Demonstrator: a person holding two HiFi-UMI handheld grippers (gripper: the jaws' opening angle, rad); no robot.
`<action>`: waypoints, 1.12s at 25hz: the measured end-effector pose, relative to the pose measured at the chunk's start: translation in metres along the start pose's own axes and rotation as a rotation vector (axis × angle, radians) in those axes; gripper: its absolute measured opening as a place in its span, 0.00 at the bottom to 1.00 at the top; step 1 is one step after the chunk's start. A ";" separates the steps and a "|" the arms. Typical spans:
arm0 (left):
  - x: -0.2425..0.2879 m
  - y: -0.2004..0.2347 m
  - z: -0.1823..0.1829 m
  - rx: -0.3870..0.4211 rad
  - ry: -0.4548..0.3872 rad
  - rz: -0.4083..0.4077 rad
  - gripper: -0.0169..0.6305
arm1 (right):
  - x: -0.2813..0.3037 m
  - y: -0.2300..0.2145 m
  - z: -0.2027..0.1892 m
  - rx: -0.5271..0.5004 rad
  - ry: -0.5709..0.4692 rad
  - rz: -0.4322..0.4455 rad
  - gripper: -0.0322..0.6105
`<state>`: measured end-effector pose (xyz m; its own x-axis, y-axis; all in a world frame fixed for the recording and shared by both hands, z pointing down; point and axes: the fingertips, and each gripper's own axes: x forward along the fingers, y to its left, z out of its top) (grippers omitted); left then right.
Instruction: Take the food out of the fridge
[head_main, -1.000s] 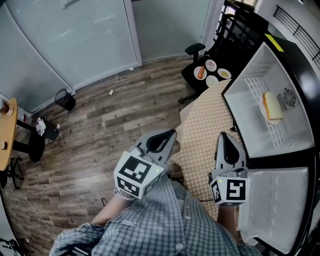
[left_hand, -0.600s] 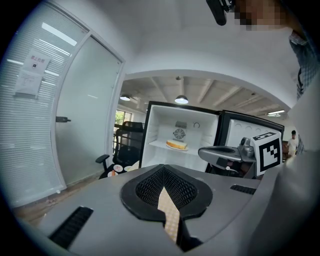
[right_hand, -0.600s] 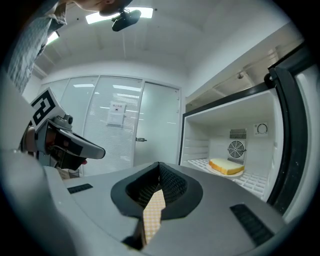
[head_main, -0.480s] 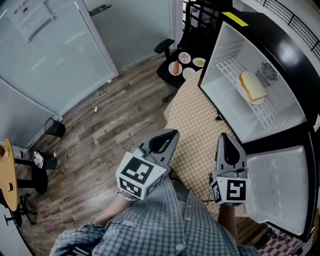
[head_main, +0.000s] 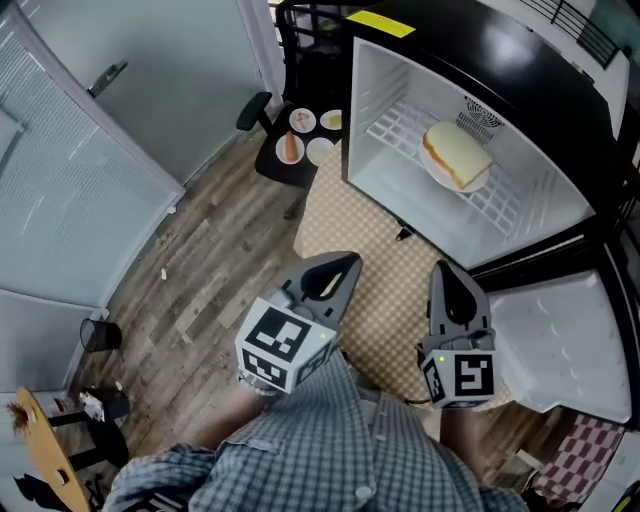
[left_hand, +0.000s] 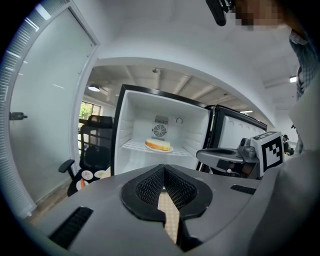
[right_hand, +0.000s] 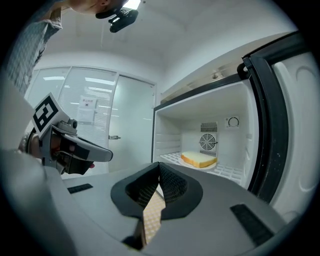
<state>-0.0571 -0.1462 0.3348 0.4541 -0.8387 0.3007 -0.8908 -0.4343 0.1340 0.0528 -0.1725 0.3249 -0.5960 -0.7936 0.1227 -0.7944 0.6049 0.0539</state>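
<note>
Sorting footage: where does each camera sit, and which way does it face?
Head view: on the person's head, looking steeply down on left gripper, right gripper, shirt, open fridge.
Left gripper view: on that gripper, facing the fridge; own shut jaws and right gripper show.
Right gripper view: likewise; left gripper shows.
All three share the food.

The left gripper (left_hand: 163, 172) has its jaws pressed together, with nothing between them. Ahead stands the open fridge (left_hand: 131, 120). On its wire shelf (left_hand: 134, 146) lies a slice of bread (left_hand: 158, 144) on a plate. The right gripper (left_hand: 202, 154) shows at the right side.
</note>
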 end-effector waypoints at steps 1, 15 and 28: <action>0.006 0.001 0.002 -0.001 0.001 -0.031 0.04 | 0.002 -0.002 0.001 -0.001 0.007 -0.024 0.06; 0.056 0.018 0.024 -0.036 0.012 -0.334 0.04 | 0.008 -0.005 0.007 0.032 0.045 -0.319 0.06; 0.121 0.017 0.035 -0.131 0.019 -0.443 0.04 | -0.012 -0.008 -0.014 0.070 0.108 -0.505 0.06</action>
<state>-0.0165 -0.2665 0.3406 0.7925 -0.5746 0.2046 -0.6059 -0.7034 0.3717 0.0682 -0.1672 0.3367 -0.1243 -0.9718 0.2002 -0.9879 0.1401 0.0670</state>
